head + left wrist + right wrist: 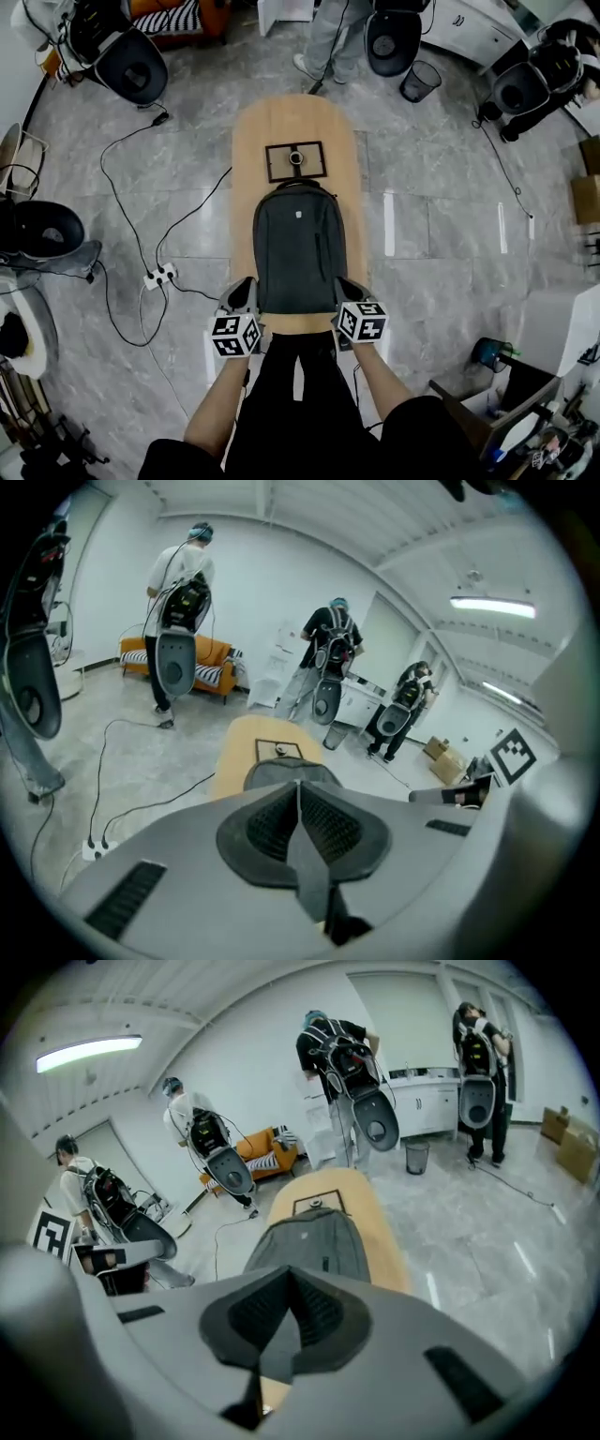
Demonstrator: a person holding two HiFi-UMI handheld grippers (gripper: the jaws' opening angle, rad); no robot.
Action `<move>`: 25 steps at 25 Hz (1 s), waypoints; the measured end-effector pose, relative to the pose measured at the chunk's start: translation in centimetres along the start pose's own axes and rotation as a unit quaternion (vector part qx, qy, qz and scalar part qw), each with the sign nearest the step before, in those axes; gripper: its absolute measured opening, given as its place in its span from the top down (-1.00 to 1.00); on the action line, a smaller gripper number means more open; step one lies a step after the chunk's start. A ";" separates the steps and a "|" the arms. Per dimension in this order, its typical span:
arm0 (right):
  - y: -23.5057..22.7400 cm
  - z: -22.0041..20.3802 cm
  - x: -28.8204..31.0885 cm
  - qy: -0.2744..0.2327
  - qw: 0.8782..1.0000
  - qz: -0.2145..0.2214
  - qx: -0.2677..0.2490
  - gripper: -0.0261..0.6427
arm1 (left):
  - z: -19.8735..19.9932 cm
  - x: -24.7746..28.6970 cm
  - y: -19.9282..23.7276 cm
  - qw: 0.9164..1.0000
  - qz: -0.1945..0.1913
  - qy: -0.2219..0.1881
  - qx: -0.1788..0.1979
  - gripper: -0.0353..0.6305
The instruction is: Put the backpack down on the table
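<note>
A dark grey backpack (pixel 300 246) lies flat along the narrow wooden table (pixel 295 117), its near end at the table's front edge. My left gripper (pixel 242 289) sits at the pack's near left corner and my right gripper (pixel 349 286) at its near right corner. In the left gripper view the jaws of my left gripper (pixel 298 803) are shut, with a thin grey strap (pixel 307 874) pinched between the pads; the backpack (pixel 286 771) shows just beyond. My right gripper (pixel 286 1307) is likewise shut on a grey strap (pixel 274 1358), the backpack (pixel 314 1241) ahead of it.
A black-framed square with a small round object (pixel 295 159) rests on the table's far end. Cables and a power strip (pixel 159 276) trail over the floor at left. A waste bin (pixel 419 81) and several people carrying gear stand beyond the table.
</note>
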State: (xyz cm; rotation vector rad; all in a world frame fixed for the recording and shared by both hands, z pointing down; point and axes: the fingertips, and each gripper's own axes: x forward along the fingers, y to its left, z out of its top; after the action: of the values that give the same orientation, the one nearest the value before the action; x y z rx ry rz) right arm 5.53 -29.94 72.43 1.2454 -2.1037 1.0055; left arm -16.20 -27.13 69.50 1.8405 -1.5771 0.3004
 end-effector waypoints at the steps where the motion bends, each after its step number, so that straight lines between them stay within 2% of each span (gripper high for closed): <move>1: 1.3 0.6 -1.3 -0.013 1.000 0.005 -0.011 0.89 | 1.1 -1.1 -1.2 1.000 -0.013 -0.013 0.014 0.82; 4: 5.0 1.2 -6.3 -0.050 0.998 0.012 -0.041 0.89 | 3.2 -5.3 -5.0 0.997 -0.038 -0.041 0.045 0.82; 10: 11.3 4.1 -12.9 -0.129 0.988 0.023 -0.078 0.89 | 6.0 -11.0 -9.9 0.989 -0.058 -0.085 0.107 0.82; 16: 14.2 4.9 -18.3 -0.177 0.979 0.047 -0.087 0.89 | 6.0 -15.5 -13.0 0.985 -0.057 -0.121 0.109 0.82; 22: 15.5 1.6 -23.5 -0.192 0.970 0.066 -0.132 0.89 | 2.8 -19.5 -15.6 0.986 -0.046 -0.128 0.093 0.82; 25: 15.4 0.3 -25.8 -0.198 0.968 0.067 -0.140 0.89 | 2.1 -21.8 -17.7 0.984 -0.049 -0.140 0.102 0.82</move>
State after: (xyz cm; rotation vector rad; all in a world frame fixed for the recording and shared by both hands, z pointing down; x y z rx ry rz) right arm 3.76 -11.92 48.50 1.2478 -2.5567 0.5090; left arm -5.26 -10.95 49.23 2.1903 -1.6851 0.1696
